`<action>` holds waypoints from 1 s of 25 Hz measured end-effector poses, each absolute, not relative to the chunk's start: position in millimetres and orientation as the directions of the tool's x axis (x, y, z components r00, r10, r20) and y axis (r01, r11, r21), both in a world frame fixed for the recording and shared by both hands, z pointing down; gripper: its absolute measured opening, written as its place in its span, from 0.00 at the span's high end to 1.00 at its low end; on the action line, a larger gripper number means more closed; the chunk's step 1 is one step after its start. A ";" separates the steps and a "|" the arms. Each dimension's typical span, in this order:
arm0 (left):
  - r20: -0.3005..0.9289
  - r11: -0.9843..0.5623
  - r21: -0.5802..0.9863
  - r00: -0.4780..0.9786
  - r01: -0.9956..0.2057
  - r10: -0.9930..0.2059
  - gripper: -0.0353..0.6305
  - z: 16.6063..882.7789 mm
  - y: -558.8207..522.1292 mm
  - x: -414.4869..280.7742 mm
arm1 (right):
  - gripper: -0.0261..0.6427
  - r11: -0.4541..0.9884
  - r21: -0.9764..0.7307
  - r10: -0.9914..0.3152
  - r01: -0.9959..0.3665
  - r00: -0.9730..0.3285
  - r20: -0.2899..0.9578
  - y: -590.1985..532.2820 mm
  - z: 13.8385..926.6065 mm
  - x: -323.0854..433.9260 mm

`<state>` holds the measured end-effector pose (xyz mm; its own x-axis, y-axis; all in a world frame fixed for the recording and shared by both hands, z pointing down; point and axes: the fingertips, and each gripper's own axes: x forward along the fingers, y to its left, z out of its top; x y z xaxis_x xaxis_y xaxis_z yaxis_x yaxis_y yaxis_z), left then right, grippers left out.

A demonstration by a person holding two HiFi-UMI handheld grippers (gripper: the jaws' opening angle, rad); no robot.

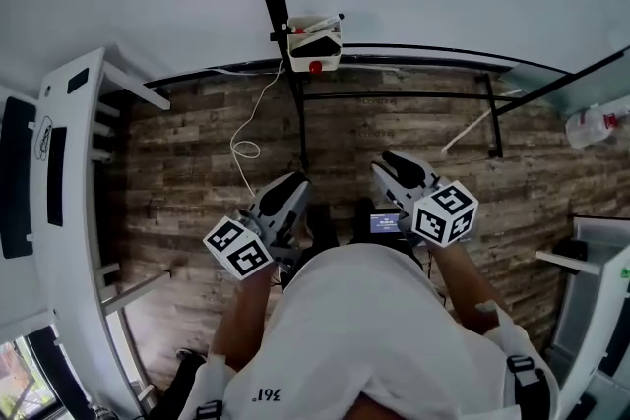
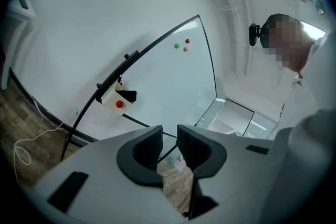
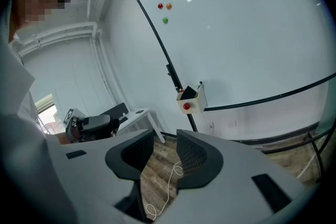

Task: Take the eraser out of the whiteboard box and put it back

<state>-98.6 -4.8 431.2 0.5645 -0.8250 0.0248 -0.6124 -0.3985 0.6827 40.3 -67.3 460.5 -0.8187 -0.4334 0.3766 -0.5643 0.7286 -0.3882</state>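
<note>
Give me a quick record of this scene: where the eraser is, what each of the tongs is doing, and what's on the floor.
eraser: black, sitting in the whiteboard box
whiteboard box: white, red dot on its front, fixed at the whiteboard's lower corner
left tongs: jaws apart, nothing between them, away from the box
right tongs: jaws apart, empty, away from the box
floor: wood planks, white cable lying loose
task state: eraser not yet taken out

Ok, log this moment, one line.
left gripper: open, empty | right gripper: open, empty | eraser: in whiteboard box, untouched
</note>
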 end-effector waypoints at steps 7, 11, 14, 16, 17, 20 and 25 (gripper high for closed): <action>0.035 -0.371 0.689 0.540 -0.622 -0.841 0.82 434.0 -11.5 -89.0 | 0.74 0.740 -0.395 -0.403 -0.543 -0.830 0.387 -79.6 464.6 47.5; 0.041 -0.360 0.690 0.530 -0.628 -0.847 0.82 435.5 -16.0 -89.9 | 0.73 0.752 -0.384 -0.393 -0.536 -0.832 0.392 -86.5 464.5 46.0; 0.037 -0.365 0.683 0.528 -0.633 -0.848 0.82 433.5 -23.6 -91.3 | 0.74 0.766 -0.365 -0.392 -0.529 -0.834 0.388 -97.6 459.1 42.8; 0.033 -0.371 0.676 0.530 -0.637 -0.848 0.82 431.3 -28.7 -92.0 | 0.73 0.778 -0.350 -0.388 -0.522 -0.836 0.387 -104.3 454.8 39.5; 0.031 -0.376 0.672 0.531 -0.638 -0.847 0.82 430.5 -31.7 -92.3 | 0.74 0.784 -0.340 -0.385 -0.519 -0.837 0.388 -107.9 452.8 37.4; 0.025 -0.392 0.658 0.539 -0.643 -0.842 0.82 429.3 -43.3 -92.8 | 0.74 0.807 -0.303 -0.380 -0.506 -0.839 0.389 -121.2 446.4 29.4; 0.005 -0.437 0.612 0.557 -0.659 -0.831 0.82 426.5 -66.2 -96.7 | 0.74 0.848 -0.223 -0.377 -0.481 -0.842 0.386 -146.7 431.5 14.2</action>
